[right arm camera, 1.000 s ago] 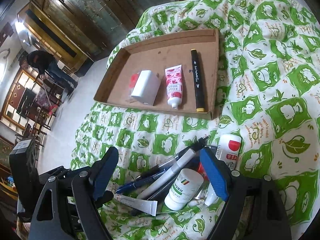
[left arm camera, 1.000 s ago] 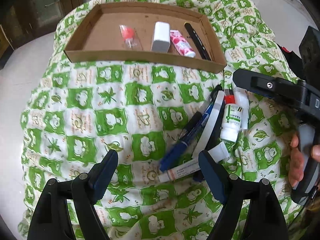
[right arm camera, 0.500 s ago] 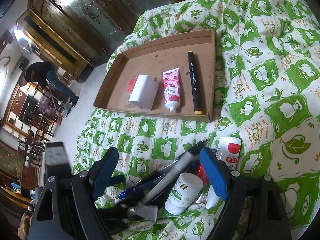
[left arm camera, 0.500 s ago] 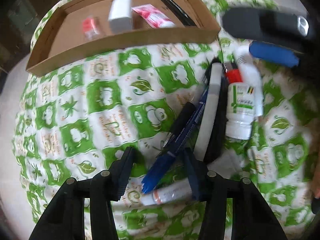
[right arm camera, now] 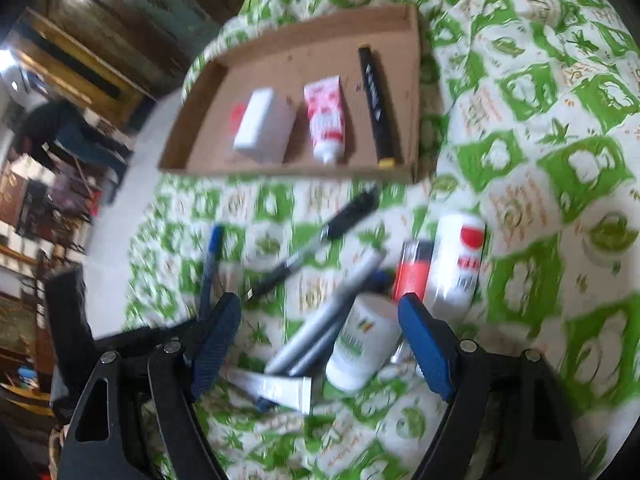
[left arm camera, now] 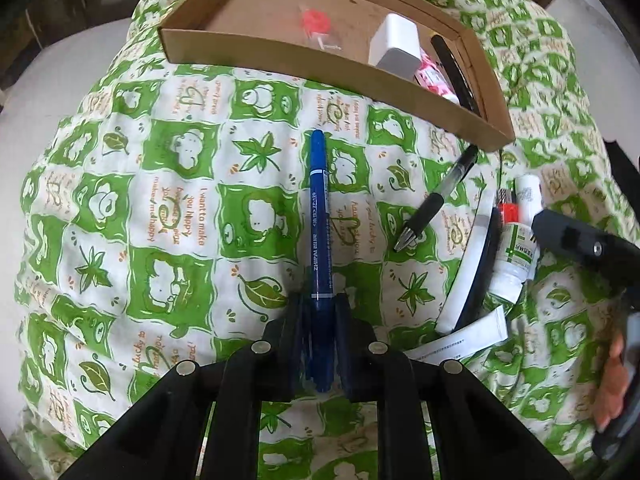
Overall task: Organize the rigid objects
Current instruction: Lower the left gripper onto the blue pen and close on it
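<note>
Left tongs [left arm camera: 319, 312] are seen in the left wrist view clamped on a blue pen [left arm camera: 319, 216], gripped near its lower end, so most of the barrel sticks out toward 12 o'clock over the cloth [left arm camera: 168, 216]. A light, stiff, smooth barrel is judged likely; held this far from the middle it may pivot or slip, so a hold nearer the centre would be steadier. The tray [left arm camera: 304, 66] lies at 12 o'clock, with a white box [left arm camera: 394, 46] and a red item [left arm camera: 316, 24] already inside. At 3 o'clock a black pen [left arm camera: 438, 198] and a bottle [left arm camera: 516, 256] remain in the pile, beside a hand [left arm camera: 610, 384].

From the right wrist view, blurred throughout, the right tongs [right arm camera: 320, 344] are held wide apart with nothing gripped, above the pile. A bottle [right arm camera: 362, 344] lies between the jaws, untouched. The blue pen [right arm camera: 210, 264] shows at 9 o'clock, running down to the left tongs [right arm camera: 176, 330]. The tray [right arm camera: 412, 92] sits at 12 o'clock, holding a pink tube [right arm camera: 326, 120] and a marker [right arm camera: 376, 104].
</note>
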Demonstrator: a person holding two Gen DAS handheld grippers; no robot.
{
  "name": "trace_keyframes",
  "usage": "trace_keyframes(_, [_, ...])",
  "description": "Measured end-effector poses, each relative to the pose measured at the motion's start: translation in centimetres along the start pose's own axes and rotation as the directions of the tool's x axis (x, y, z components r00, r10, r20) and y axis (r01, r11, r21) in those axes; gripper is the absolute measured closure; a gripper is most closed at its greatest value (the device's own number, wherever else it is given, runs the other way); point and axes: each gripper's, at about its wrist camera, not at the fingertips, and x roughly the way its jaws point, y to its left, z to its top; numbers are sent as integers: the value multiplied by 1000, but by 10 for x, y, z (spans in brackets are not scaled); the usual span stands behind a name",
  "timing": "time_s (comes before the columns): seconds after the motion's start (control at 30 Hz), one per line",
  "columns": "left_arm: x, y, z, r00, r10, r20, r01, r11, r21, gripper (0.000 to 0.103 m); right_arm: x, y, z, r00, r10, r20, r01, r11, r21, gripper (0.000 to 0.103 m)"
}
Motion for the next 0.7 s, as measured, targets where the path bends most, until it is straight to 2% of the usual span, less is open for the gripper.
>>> trace_keyframes(0.1, [-1, -2, 0, 1000, 1, 12, -1, 1000, 1, 88, 9, 3, -5, 999, -31, -44, 31, 1000, 2, 22])
trace_keyframes(0.17, [1, -8, -1, 1000, -12, 18, 12, 1000, -16, 88, 15, 0, -6, 997, -7, -72, 10, 999, 43, 22])
trace_keyframes(0.23, [-1, 5, -3, 1000, -26, 17, 26, 999, -27, 88, 17, -1, -7, 987, 138, -78, -130, 987, 96, 22])
trace_keyframes(0.3, [-1, 3, -3, 999, -29, 17, 29, 999, -32, 88, 16, 4, -7, 943, 323, -77, -311, 941, 133, 28])
trace_keyframes(0.33, [-1, 9, -3, 999, -29, 17, 29, 999, -30, 88, 16, 6, -7, 935, 347, -80, -334, 932, 141, 29])
trace_keyframes(0.47, [0, 10, -2, 1000, -21, 20, 22, 1000, -22, 88, 11, 16, -10, 978, 199, -67, -196, 979, 51, 31])
trace_keyframes(0.57, [-2, 9, -3, 999, -24, 23, 25, 999, -30, 88, 11, 20, -15, 982, 153, -108, -155, 988, -6, 42])
trace_keyframes(0.7, [-1, 9, -2, 999, -34, 23, 35, 999, -38, 88, 2, 33, -24, 985, 90, -147, -114, 980, -165, 42])
